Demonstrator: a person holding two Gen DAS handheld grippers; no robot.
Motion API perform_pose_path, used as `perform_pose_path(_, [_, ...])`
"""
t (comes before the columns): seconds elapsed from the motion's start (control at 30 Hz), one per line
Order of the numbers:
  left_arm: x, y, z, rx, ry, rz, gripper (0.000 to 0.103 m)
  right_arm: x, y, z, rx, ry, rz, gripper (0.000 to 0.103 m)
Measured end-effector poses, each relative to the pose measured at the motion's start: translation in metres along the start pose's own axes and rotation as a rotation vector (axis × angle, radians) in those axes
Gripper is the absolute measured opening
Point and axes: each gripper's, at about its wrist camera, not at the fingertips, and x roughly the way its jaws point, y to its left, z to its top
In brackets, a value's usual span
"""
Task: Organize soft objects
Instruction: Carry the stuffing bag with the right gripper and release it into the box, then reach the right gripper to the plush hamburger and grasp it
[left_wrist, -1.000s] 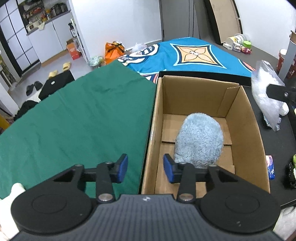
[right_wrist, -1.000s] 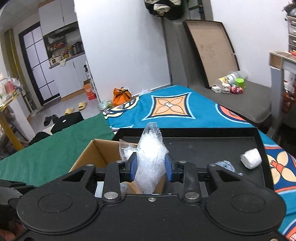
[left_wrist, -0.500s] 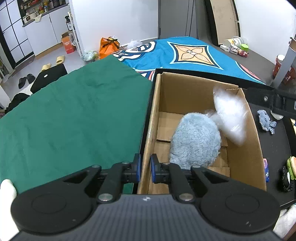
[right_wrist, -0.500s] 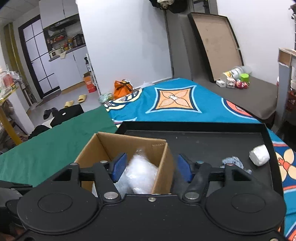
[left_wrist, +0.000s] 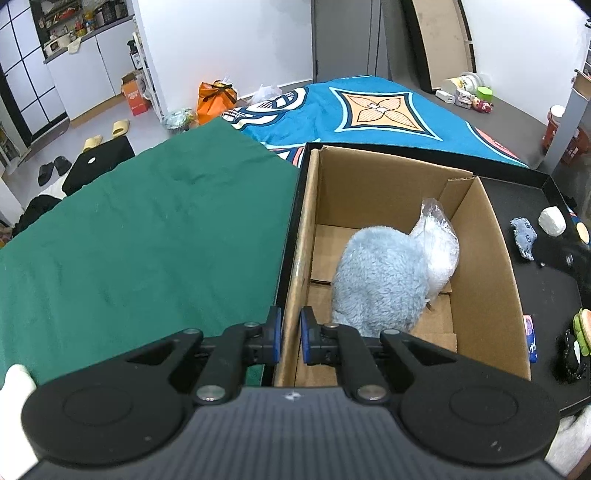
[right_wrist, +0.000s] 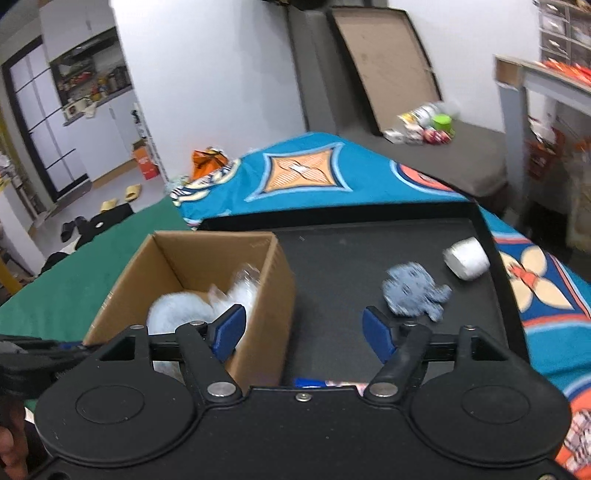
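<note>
A cardboard box (left_wrist: 484, 258) stands on a black tray (right_wrist: 351, 251). Inside it lie a fluffy light-blue plush (left_wrist: 380, 280) and a clear bag of white filling (left_wrist: 439, 247) that leans on the plush. My left gripper (left_wrist: 290, 334) is shut on the box's left wall near its front corner. My right gripper (right_wrist: 303, 334) hovers over the box's right wall (right_wrist: 280, 295); its jaws are opening and hold nothing. On the tray beyond it lie a small blue-grey soft toy (right_wrist: 413, 291) and a white roll (right_wrist: 465, 258).
A green cloth (left_wrist: 147, 240) covers the surface left of the box, and a blue patterned rug (left_wrist: 369, 110) lies behind. A blue packet (left_wrist: 530, 338) and a burger-like toy (left_wrist: 581, 328) sit on the tray's right side. A gloved hand (left_wrist: 14, 398) shows at the lower left.
My right gripper opened and dropped the clear bag into the box, then swung right toward the tray. My left gripper closed on the box's left wall.
</note>
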Motion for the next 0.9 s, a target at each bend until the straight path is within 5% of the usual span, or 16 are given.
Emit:
perform_pose_path(0.73, [-0.003, -0.030, -0.003, 0.173, 0.000, 0.146, 0.016, -0.003, -0.066, -0.034, 0.209, 0.033, -0.118, 0.074])
perform_pose_path(0.83, [-0.002, -0.032, -0.002, 0.180, 0.009, 0.160, 0.025, -0.004, -0.075, -0.036, 0.244, 0.030, -0.137, 0.074])
perform_pose_path(0.9, [-0.002, -0.033, -0.002, 0.181, 0.013, 0.173, 0.041, -0.004, -0.080, -0.038, 0.265, 0.025, -0.156, 0.076])
